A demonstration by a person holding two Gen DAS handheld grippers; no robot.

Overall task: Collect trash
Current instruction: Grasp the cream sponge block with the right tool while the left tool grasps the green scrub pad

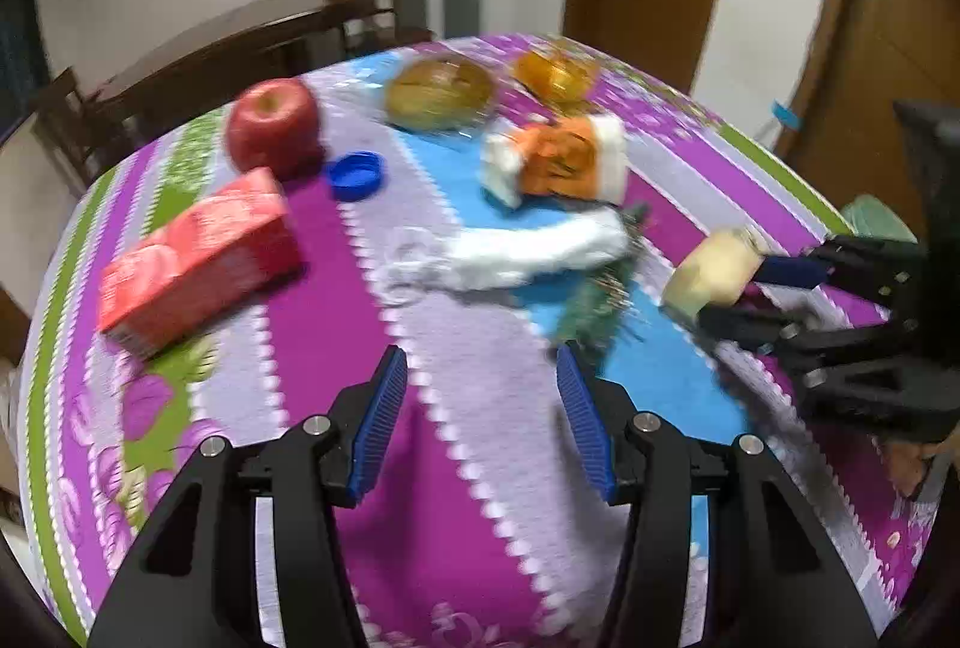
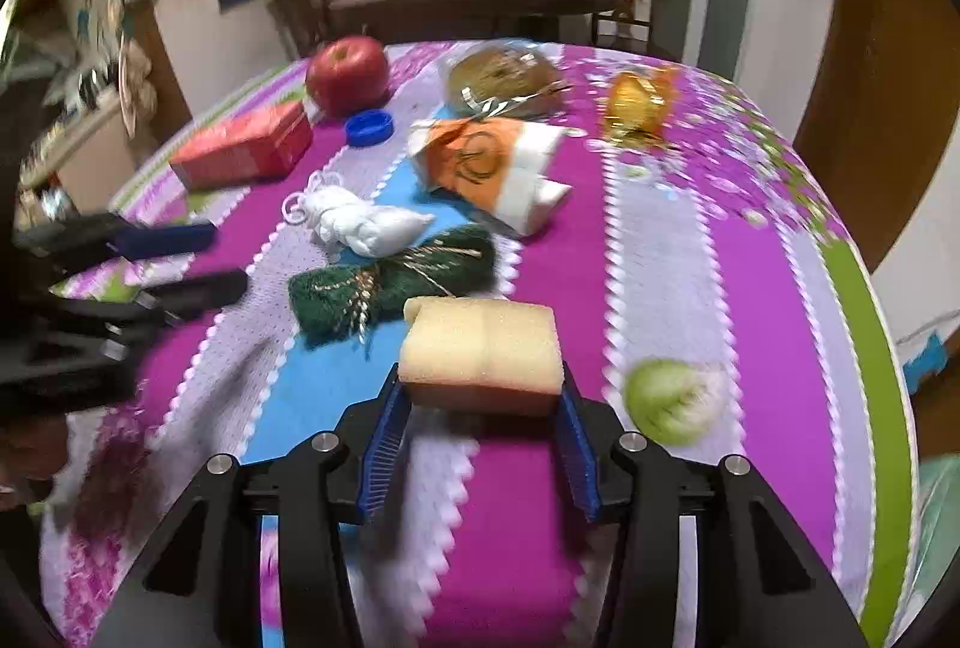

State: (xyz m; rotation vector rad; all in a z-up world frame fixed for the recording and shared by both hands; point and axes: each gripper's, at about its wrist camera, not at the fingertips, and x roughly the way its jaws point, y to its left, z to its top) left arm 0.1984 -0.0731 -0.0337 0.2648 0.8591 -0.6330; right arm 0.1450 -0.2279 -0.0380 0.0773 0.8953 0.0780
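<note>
Yellow sponge [image 2: 482,354] clamped between right gripper [image 2: 480,444] pads above tablecloth [image 2: 750,288]; left gripper [image 1: 480,420] spread, empty.

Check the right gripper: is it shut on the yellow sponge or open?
Shut on it. The right gripper has both blue pads against the ends of the yellow sponge; the left wrist view shows the sponge between its fingers.

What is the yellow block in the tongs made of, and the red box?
The block looks like foam sponge: matte, finely pitted, with a darker layer underneath. The red box seems to be printed cardboard with sharp folded edges, though blur hides the detail.
</note>
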